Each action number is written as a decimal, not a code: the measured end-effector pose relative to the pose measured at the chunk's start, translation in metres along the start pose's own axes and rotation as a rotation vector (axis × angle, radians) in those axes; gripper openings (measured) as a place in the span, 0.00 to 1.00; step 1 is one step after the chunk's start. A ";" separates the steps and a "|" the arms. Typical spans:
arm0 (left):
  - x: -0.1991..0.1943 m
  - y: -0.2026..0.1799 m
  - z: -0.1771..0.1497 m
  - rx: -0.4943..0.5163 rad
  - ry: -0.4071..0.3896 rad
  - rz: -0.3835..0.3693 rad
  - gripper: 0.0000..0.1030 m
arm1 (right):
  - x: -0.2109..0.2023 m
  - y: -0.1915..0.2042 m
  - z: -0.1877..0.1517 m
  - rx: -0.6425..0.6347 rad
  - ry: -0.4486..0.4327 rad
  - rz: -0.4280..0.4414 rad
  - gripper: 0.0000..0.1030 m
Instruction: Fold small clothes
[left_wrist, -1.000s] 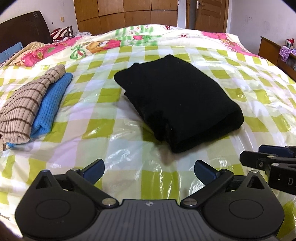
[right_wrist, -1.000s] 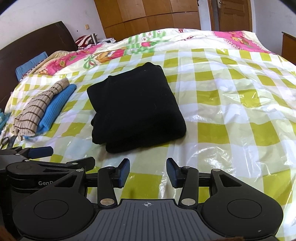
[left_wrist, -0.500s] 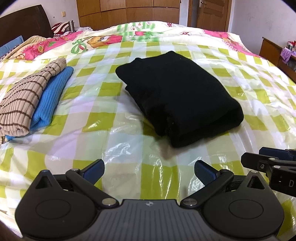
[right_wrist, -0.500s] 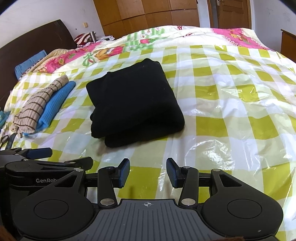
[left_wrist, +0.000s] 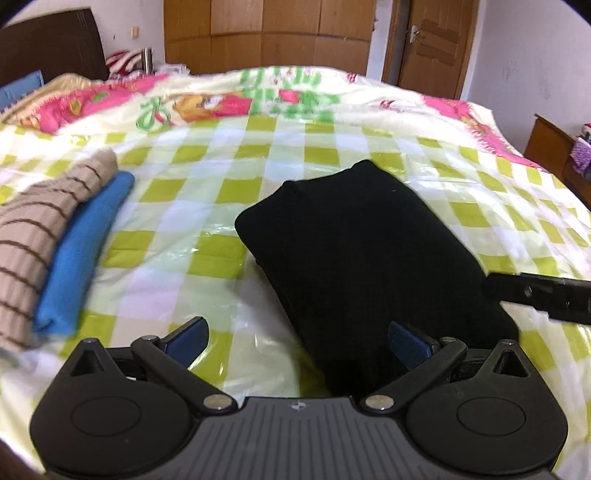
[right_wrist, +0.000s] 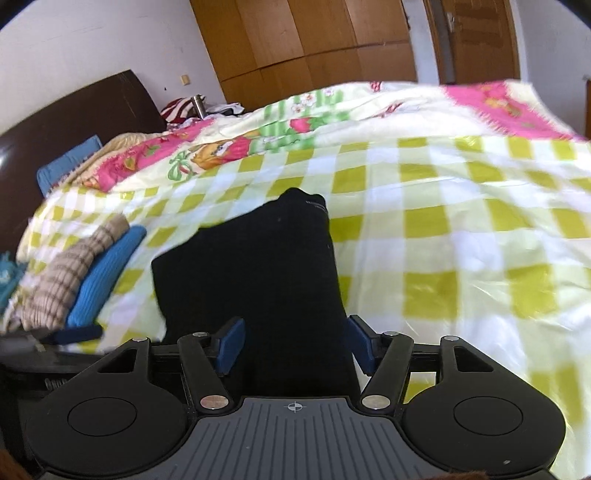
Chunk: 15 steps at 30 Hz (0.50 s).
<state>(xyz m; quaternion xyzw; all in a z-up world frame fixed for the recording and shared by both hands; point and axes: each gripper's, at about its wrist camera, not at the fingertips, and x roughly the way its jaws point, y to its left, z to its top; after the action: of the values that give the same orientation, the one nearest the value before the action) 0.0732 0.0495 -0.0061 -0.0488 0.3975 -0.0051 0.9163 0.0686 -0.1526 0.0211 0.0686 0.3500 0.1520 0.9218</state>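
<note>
At the far left of the bed lies a folded beige striped knit (left_wrist: 26, 254), with a folded blue garment (left_wrist: 81, 258) touching its right side; both sit on the glossy green-and-white checked sheet (left_wrist: 207, 192). To their right, near the middle of the bed, is the folded black garment (left_wrist: 362, 251), a thick, squarish bundle whose near edge runs down to both grippers.

The left gripper (left_wrist: 297, 341) is spread wide with nothing between its blue pads; the bundle's near left corner lies just ahead of its right finger. The right gripper (right_wrist: 293, 345) has just been opening its jaws, and they now straddle the near end of the black bundle, the cloth between the pads; whether the pads press on it I cannot tell from this blurred view, though they look to stand clear.

The garment looks soft, floppy and fairly light, several layers thick, so it will likely sag if lifted by one point. The plastic-looking sheet seems slippery, so the bundle may slide easily. The best hold is probably the two near corners, pinching all layers together.
</note>
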 end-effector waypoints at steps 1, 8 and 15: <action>0.010 0.003 0.002 -0.012 0.007 -0.001 1.00 | 0.012 -0.006 0.006 0.011 0.014 0.015 0.60; 0.064 0.009 0.015 -0.052 0.069 -0.108 1.00 | 0.088 -0.035 0.022 0.067 0.121 0.155 0.74; 0.081 -0.020 0.025 0.043 0.089 -0.186 1.00 | 0.094 -0.048 0.016 0.166 0.142 0.228 0.57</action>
<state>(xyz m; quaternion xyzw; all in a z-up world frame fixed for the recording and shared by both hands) 0.1475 0.0279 -0.0460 -0.0654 0.4315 -0.1010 0.8941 0.1566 -0.1675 -0.0371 0.1729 0.4155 0.2308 0.8627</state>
